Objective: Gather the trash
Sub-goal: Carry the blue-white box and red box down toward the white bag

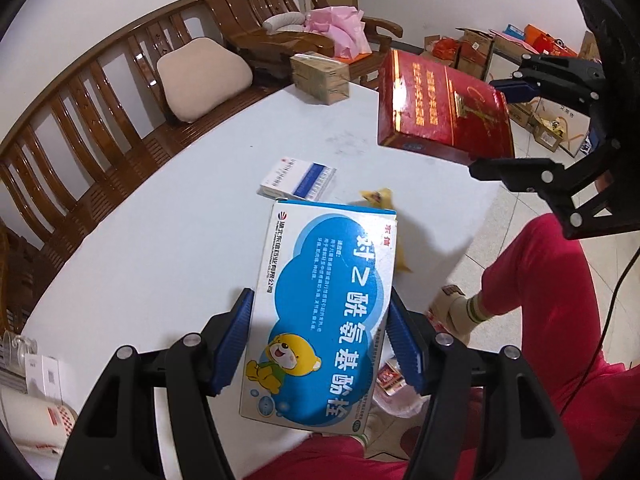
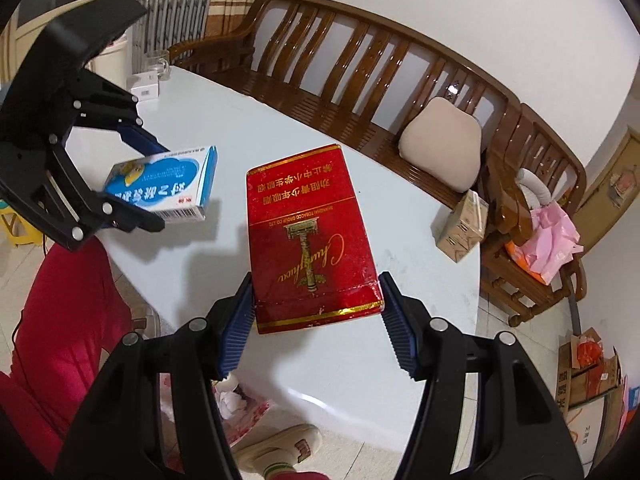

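My left gripper (image 1: 320, 336) is shut on a blue and white medicine box (image 1: 324, 312) with a yellow bear, held above the white table (image 1: 168, 240); the box also shows in the right wrist view (image 2: 164, 184). My right gripper (image 2: 316, 312) is shut on a red and gold cigarette carton (image 2: 308, 240), held above the table's near edge; it also shows in the left wrist view (image 1: 444, 108). A small white and blue box (image 1: 298, 178) and a yellow wrapper (image 1: 384, 200) lie on the table beyond the medicine box.
A tan cardboard box (image 1: 320, 78) stands at the table's far end. A wooden bench (image 2: 360, 92) with a beige cushion (image 2: 442, 144) runs along the far side. A bag with red and white trash (image 2: 240, 404) lies on the floor under the table edge, by my feet.
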{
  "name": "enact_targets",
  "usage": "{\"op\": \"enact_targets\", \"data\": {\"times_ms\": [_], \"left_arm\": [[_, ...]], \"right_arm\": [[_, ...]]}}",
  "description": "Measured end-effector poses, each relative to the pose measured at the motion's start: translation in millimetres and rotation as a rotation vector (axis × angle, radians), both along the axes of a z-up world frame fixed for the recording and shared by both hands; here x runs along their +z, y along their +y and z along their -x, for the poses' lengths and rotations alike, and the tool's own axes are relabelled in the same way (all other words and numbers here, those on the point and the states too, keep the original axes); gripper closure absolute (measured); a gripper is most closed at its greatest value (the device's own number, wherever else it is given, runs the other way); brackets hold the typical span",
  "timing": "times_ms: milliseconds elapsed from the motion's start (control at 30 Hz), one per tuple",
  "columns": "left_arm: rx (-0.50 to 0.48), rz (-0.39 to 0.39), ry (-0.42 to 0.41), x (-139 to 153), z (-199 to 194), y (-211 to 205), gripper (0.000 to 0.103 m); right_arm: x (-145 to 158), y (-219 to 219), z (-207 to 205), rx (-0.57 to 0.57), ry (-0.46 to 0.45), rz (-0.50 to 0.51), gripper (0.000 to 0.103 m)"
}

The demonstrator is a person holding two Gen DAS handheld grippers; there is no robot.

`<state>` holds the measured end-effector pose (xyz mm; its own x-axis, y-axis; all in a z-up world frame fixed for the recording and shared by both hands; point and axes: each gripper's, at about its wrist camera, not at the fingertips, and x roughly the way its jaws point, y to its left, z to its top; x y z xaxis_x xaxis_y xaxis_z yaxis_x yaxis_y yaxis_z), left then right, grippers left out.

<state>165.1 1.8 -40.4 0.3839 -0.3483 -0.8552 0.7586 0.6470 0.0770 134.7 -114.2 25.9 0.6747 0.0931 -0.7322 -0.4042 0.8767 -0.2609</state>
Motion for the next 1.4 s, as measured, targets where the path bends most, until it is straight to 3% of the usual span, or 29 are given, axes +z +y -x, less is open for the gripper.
{"op": "enact_targets", "data": {"times_ms": [400, 633, 1100, 1400], "left_arm": [[-0.021, -0.004, 0.005, -14, 65, -1, 0.041], [-0.003, 0.010, 0.047, -44, 89, -5, 0.041], [-0.011, -0.026, 0.115, -106, 115, -14, 0.041], [-0.016, -0.072, 0.188, -161, 116, -24, 0.041]], "right_arm": [[-14, 14, 77, 0.004, 0.029, 0.002, 0.044], [-37, 19, 108, -0.001, 0.061, -0.010, 0.044], [-85, 19, 124, -0.030, 0.151, -0.044, 0.044], [-134, 12, 121, -0.066, 0.210, -0.040, 0.044]]}}
